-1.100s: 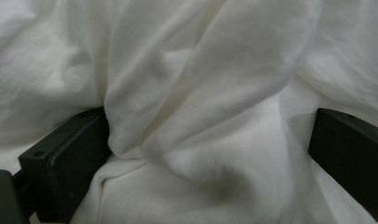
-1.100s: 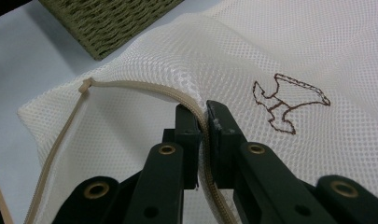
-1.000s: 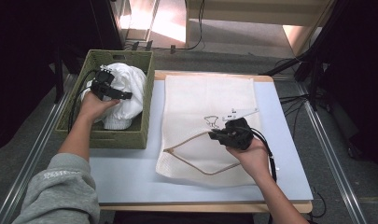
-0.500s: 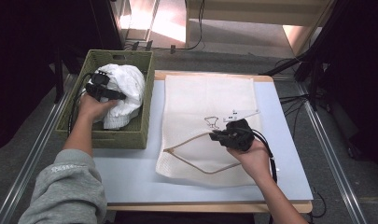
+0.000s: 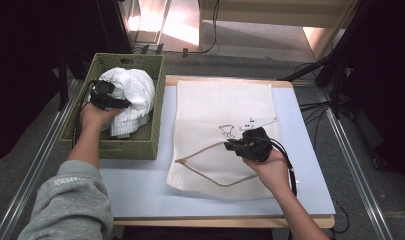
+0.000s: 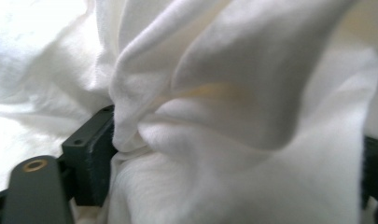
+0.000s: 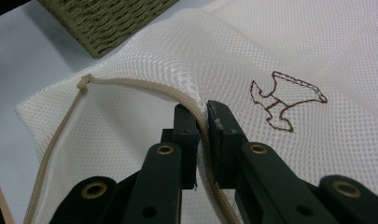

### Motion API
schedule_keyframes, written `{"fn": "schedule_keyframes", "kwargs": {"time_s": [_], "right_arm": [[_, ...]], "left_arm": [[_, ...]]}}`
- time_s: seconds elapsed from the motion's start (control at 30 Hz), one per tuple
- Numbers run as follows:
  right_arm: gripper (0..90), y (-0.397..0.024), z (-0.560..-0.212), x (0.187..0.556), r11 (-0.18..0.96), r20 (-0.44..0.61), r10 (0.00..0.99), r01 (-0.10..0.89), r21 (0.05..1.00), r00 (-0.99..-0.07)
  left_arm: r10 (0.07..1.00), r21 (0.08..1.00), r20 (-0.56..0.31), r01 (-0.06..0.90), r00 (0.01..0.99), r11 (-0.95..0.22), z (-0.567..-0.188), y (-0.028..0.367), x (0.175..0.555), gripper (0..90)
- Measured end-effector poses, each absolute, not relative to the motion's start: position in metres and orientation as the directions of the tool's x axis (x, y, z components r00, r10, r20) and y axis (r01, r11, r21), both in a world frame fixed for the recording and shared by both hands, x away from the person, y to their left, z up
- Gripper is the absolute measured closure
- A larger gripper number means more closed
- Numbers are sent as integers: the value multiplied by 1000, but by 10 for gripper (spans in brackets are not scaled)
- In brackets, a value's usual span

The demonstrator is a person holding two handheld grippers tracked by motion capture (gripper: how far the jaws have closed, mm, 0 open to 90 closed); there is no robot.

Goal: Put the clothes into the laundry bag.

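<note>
White cloth (image 5: 130, 97) clamped in left hand-held gripper (image 5: 106, 95), forearm reaching into basket (image 5: 110, 147); right hand-held gripper (image 5: 240, 145) pinches mesh bag's zipper edge (image 7: 196, 116).

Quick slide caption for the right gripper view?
Right gripper pinches the zipper edge of a mesh laundry bag.

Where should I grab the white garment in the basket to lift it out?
Take a raised fold on top of the white garment, coming from above on its left side, where the left gripper already bites a ridge of cloth. The bunched heap stands above the basket rim, so its folds are easy to reach.
</note>
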State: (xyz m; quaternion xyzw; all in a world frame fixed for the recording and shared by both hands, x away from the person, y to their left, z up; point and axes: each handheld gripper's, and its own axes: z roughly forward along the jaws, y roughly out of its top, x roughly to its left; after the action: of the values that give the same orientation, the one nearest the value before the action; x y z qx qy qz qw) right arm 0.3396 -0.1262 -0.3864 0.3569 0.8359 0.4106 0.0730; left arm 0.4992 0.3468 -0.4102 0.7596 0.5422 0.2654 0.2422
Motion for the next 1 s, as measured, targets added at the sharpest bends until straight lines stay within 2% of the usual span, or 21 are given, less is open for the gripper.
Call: {"fn": "schedule_keyframes", "kwargs": {"time_s": [0.1, 0.27, 0.43, 0.5, 0.63, 0.77, 1.0], "right_arm": [[833, -126, -387, 340, 407, 172, 657, 537, 739, -734], [833, -126, -387, 340, 405, 177, 658, 542, 736, -732], [833, -126, -388, 342, 405, 177, 659, 543, 736, -731], [833, -126, -388, 342, 406, 177, 660, 545, 734, -730], [834, -125, -388, 342, 407, 177, 659, 544, 734, -731], [833, -126, -387, 342, 395, 183, 661, 546, 739, -727], [834, -127, -387, 342, 390, 188, 662, 548, 740, -726]], "left_arm": [[953, 645, 144, 706, 266, -294, -412, 346, 501, 227], [960, 612, 82, 747, 268, -261, -416, 346, 509, 360], [953, 562, 89, 775, 288, -287, -412, 340, 513, 579], [952, 556, 69, 781, 299, -286, -407, 339, 512, 639], [930, 573, -51, 774, 363, -270, -394, 343, 507, 666], [895, 597, -72, 737, 441, -316, -375, 338, 502, 667], [865, 606, -75, 712, 496, -355, -351, 337, 497, 666]]}}
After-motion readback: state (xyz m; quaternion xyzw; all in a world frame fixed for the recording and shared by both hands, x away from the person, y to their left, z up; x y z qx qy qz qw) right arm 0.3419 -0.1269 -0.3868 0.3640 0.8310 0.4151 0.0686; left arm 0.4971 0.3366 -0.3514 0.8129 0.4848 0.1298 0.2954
